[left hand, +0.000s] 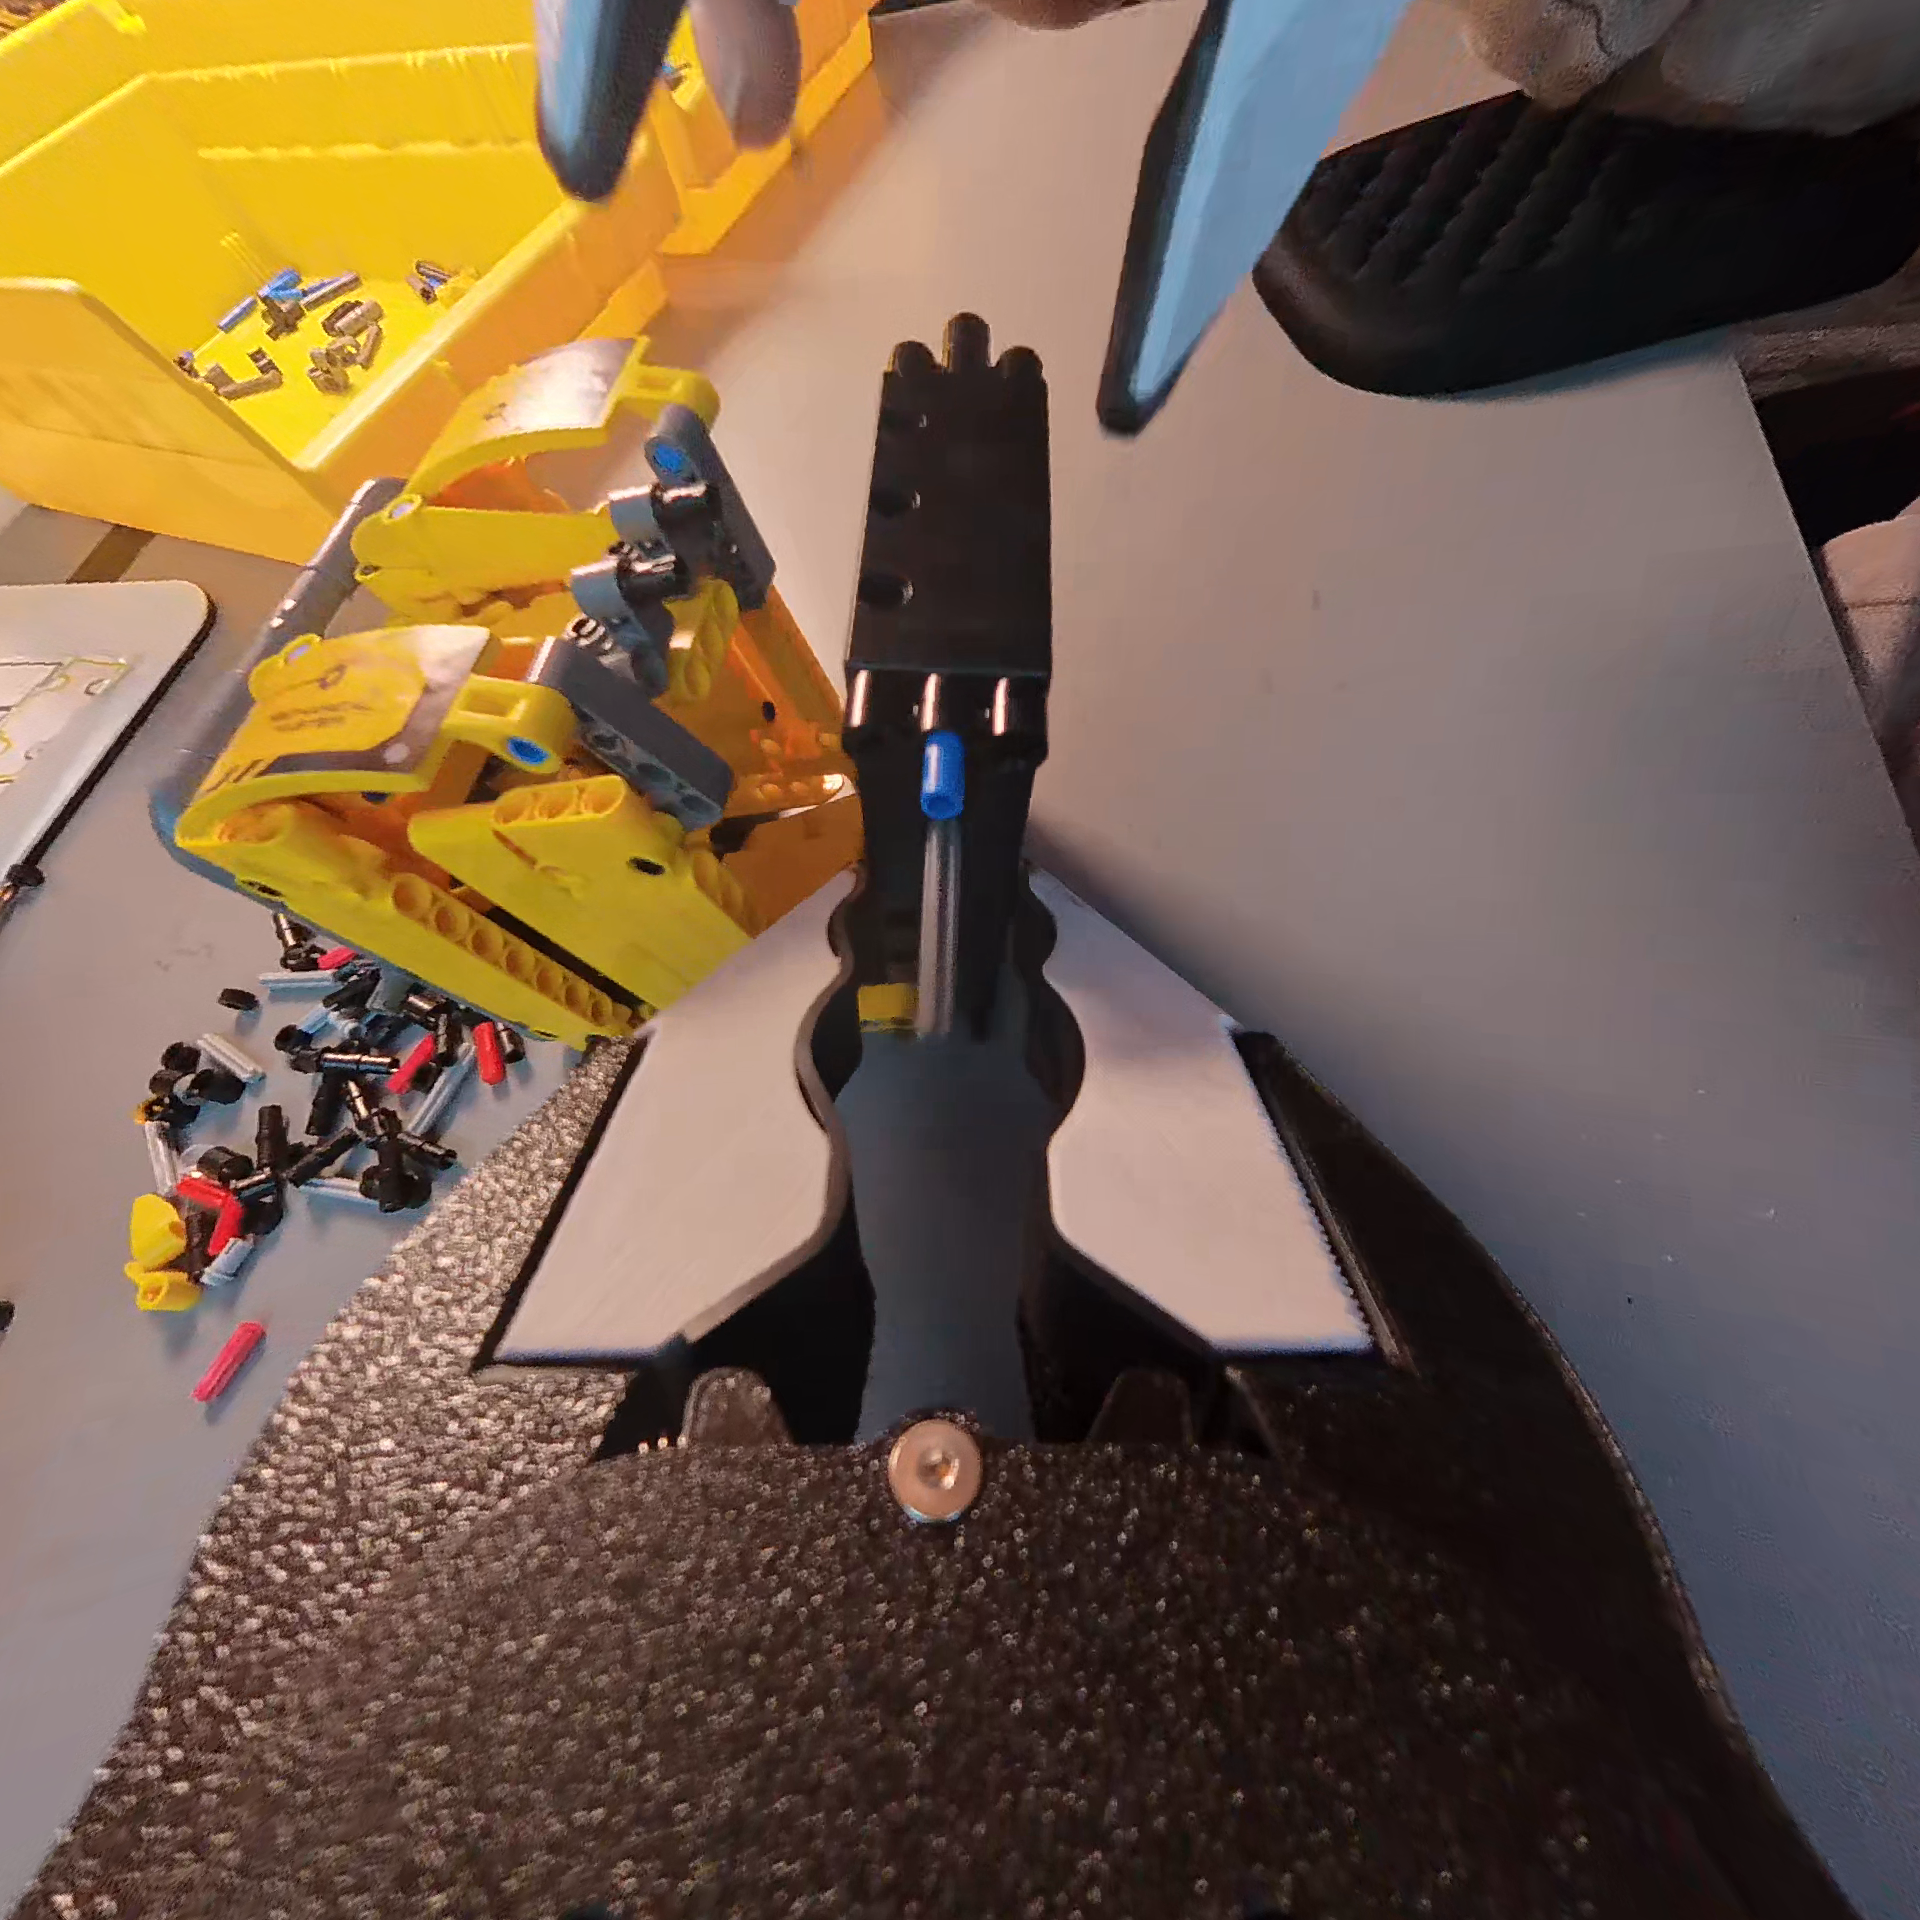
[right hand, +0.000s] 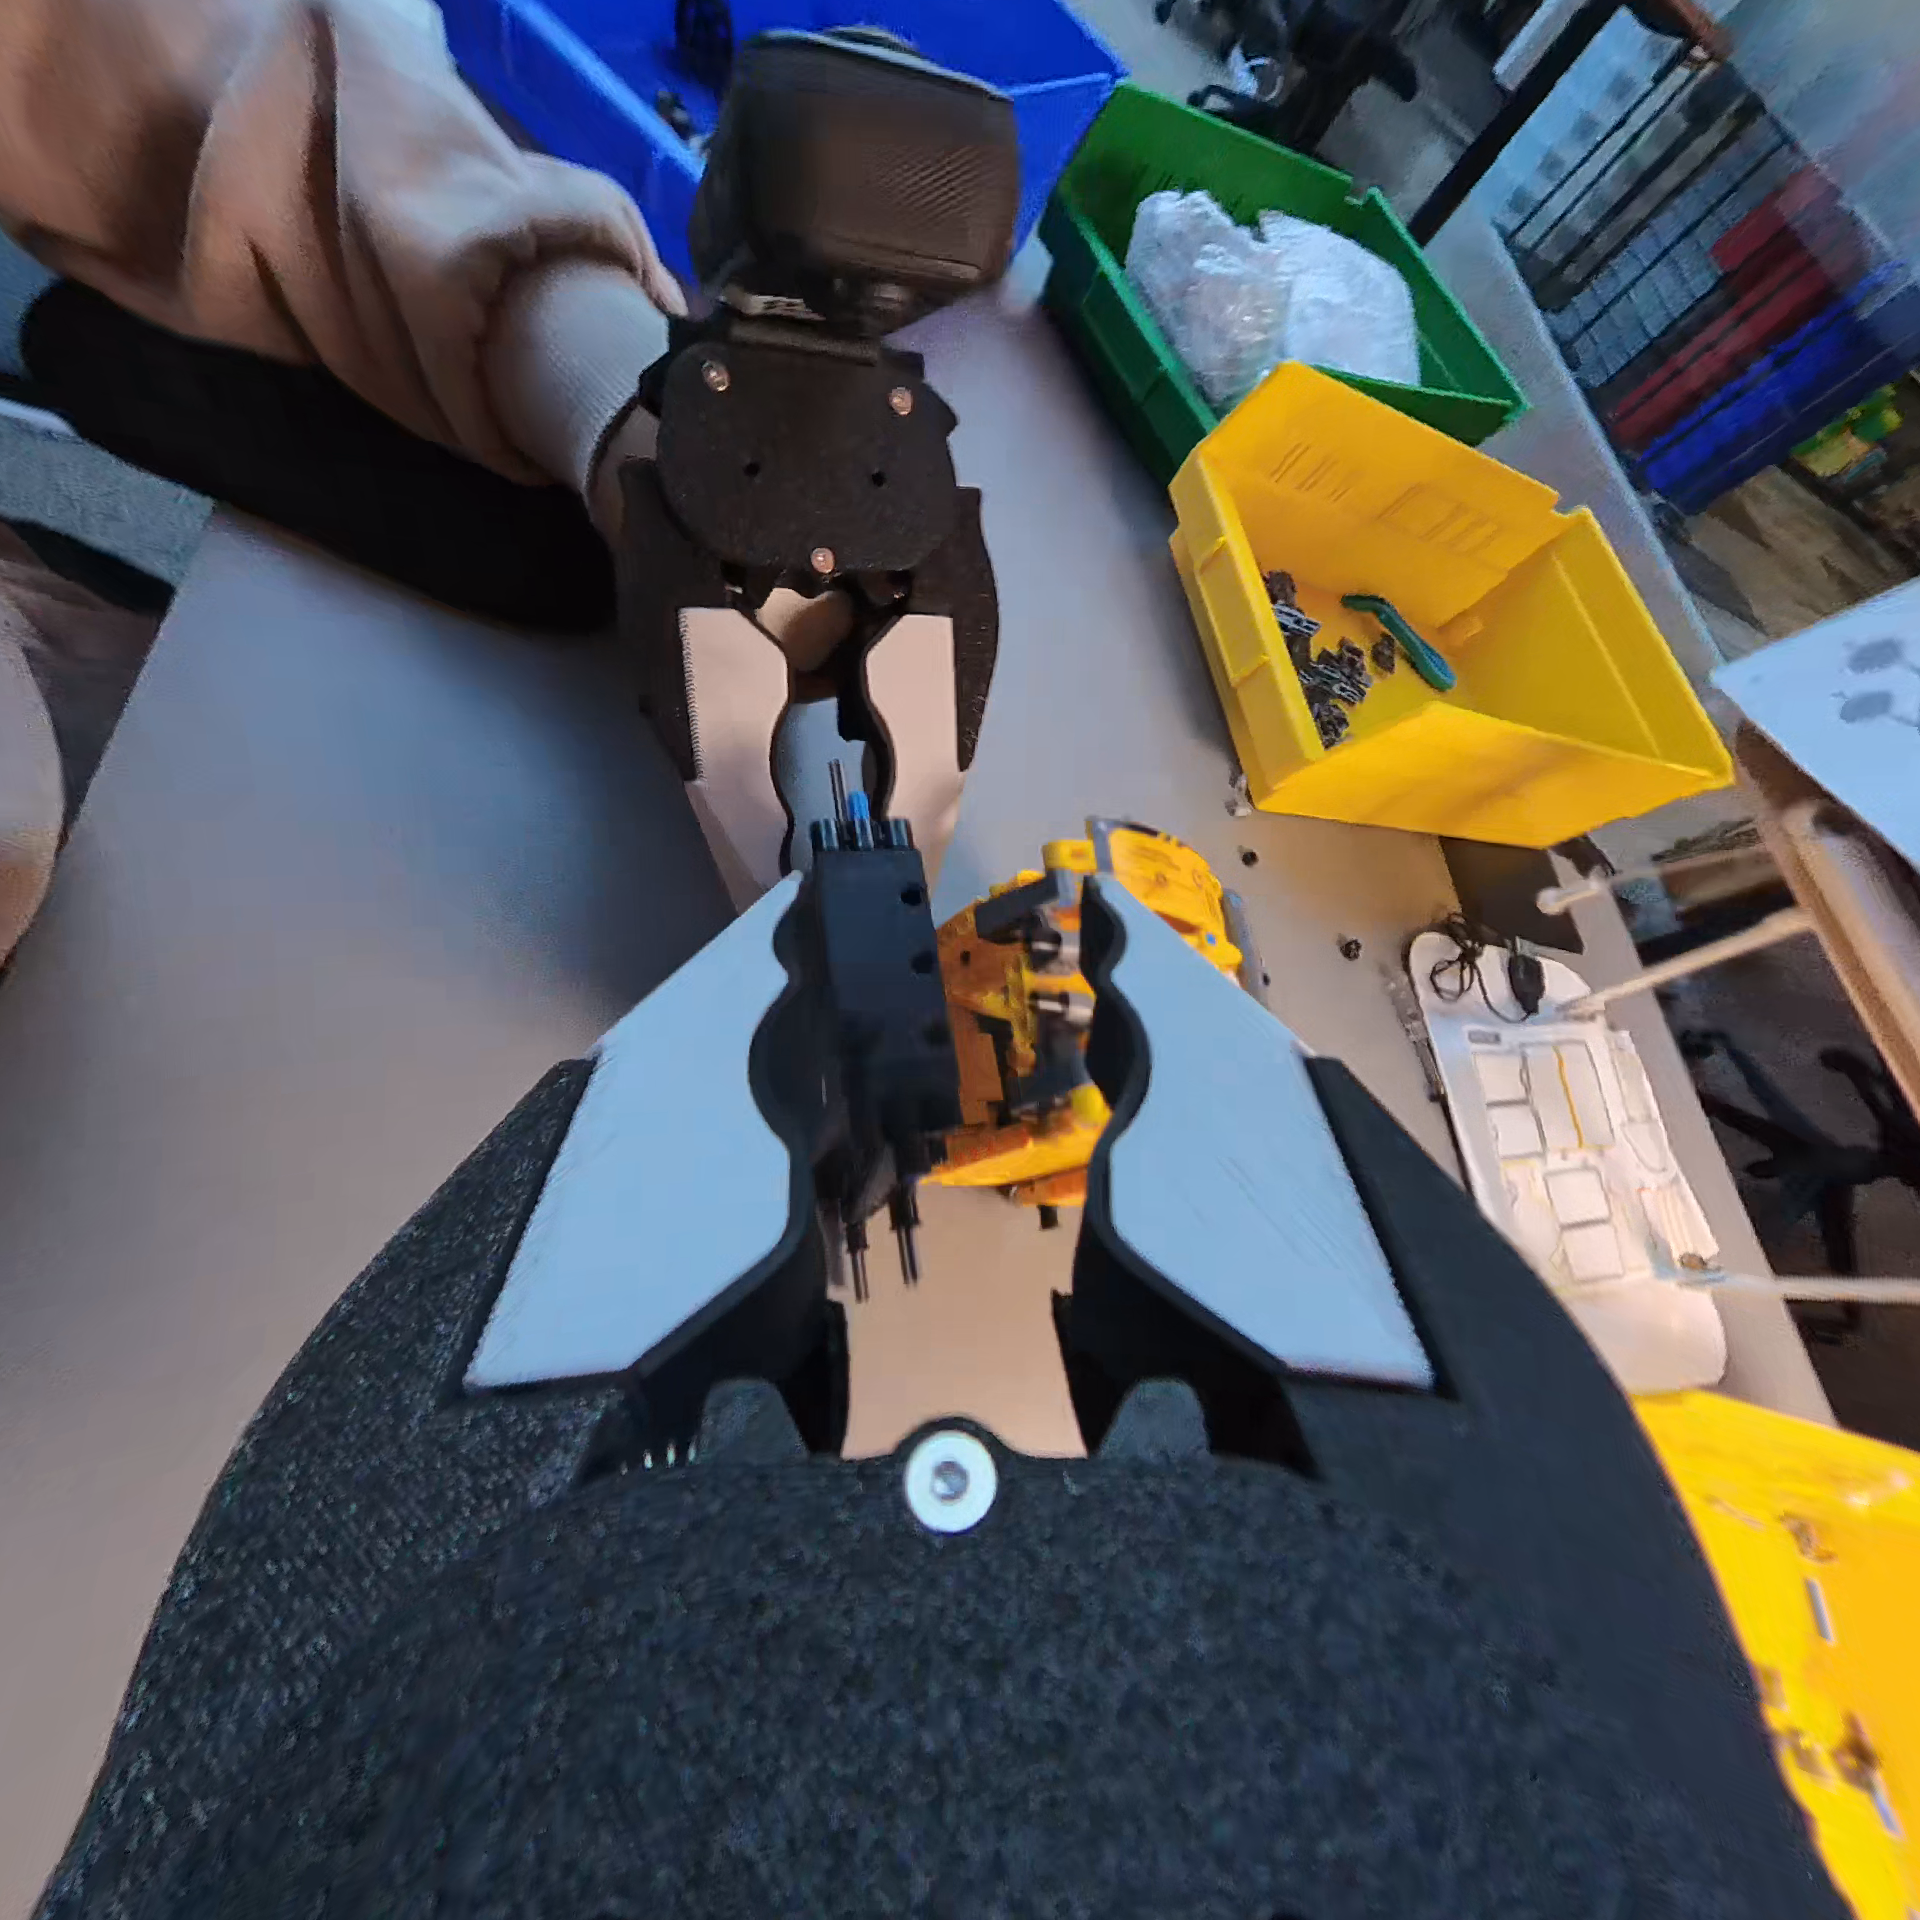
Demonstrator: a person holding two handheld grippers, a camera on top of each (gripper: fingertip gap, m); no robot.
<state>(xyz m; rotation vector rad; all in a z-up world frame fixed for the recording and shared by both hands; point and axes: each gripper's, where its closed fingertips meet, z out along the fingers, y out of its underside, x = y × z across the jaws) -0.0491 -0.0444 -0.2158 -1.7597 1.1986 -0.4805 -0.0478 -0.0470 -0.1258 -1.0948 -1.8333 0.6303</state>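
A black block [left hand: 951, 582] is clamped at its near end by the left tool [left hand: 940, 914]; the right tool [right hand: 940, 935] is spread wide around its far end, beside a yellow model [left hand: 499, 748].

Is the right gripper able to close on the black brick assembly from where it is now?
Probably yes: the right gripper is open, with the black brick assembly already between its fingers; the left gripper holds only the far end.

A grey tabletop [right hand: 312, 831] carries a yellow plastic bin [right hand: 1455, 665] holding small dark connectors, with a green plastic bin [right hand: 1122, 208] of crinkled clear bags beyond it and a blue plastic bin [right hand: 582, 94] far left. Loose black, red and grey pins [left hand: 312, 1091] lie scattered at near left.
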